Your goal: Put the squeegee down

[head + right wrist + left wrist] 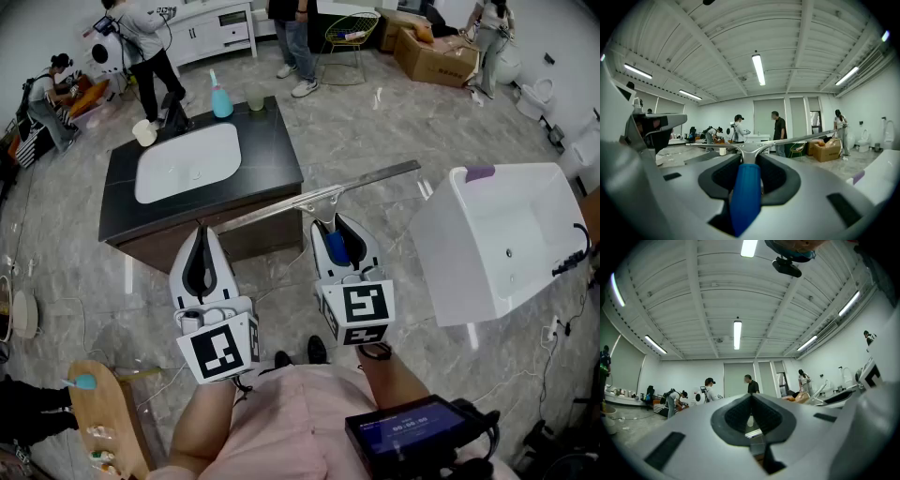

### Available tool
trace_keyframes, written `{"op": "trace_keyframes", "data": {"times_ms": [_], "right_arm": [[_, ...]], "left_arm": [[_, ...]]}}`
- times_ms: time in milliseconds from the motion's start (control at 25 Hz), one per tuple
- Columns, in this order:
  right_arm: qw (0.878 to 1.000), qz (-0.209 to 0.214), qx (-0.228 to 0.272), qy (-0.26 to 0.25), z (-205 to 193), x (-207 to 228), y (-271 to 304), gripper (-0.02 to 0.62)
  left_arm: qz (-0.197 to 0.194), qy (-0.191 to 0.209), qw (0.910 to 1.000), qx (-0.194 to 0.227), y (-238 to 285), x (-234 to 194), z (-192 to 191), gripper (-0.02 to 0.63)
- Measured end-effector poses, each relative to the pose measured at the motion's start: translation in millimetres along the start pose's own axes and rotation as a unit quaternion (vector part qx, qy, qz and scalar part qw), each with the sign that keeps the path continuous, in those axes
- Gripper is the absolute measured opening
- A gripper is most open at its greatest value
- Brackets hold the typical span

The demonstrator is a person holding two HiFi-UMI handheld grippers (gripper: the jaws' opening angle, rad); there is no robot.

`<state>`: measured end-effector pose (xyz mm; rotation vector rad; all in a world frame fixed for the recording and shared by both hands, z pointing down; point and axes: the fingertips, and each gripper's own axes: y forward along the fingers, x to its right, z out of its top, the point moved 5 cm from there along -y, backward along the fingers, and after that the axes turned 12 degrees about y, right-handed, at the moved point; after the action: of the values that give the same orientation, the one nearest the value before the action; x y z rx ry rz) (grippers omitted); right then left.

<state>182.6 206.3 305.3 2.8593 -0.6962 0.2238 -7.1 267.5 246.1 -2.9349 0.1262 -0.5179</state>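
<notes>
Squeegee (323, 199) is gripped by its blue handle in the right tongs (335, 225), held aloft just short of the dark bench (272, 178). The left tongs (202, 234) are closed on nothing. If released here, it would likely be dropped to the floor, or its long blade knocked against the bench edge.

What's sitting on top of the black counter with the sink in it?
A blue bottle, a greenish cup and a white cup stand around the white sink set into the counter. The left gripper and the squeegee hide only part of its front side, not the top.
</notes>
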Motion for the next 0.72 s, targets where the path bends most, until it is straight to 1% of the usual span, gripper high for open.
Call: {"op": "trace_keyframes", "data": {"times_ms": [160,320,480,720], "right_arm": [[1.000,0.001,0.000,-0.002,-3.0,4.7,-3.2,0.124],[1.000,0.010,0.009,0.018,0.7,21.6,-3.0,0.124],[1.000,0.014,0.010,0.019,7.1,42.3,5.0,0.124],[0.999,0.021,0.006,0.024,7.4,58.0,23.0,0.124]], "left_arm": [[-0.001,0.000,1.0000,0.000,-2.4,6.9,-0.7,0.009],[0.002,0.004,1.0000,-0.001,2.9,20.2,3.5,0.009],[0.010,0.011,0.9999,-0.005,12.7,33.3,6.6,0.009],[0.019,0.019,0.9995,-0.018,21.7,40.0,-0.2,0.009]]}}
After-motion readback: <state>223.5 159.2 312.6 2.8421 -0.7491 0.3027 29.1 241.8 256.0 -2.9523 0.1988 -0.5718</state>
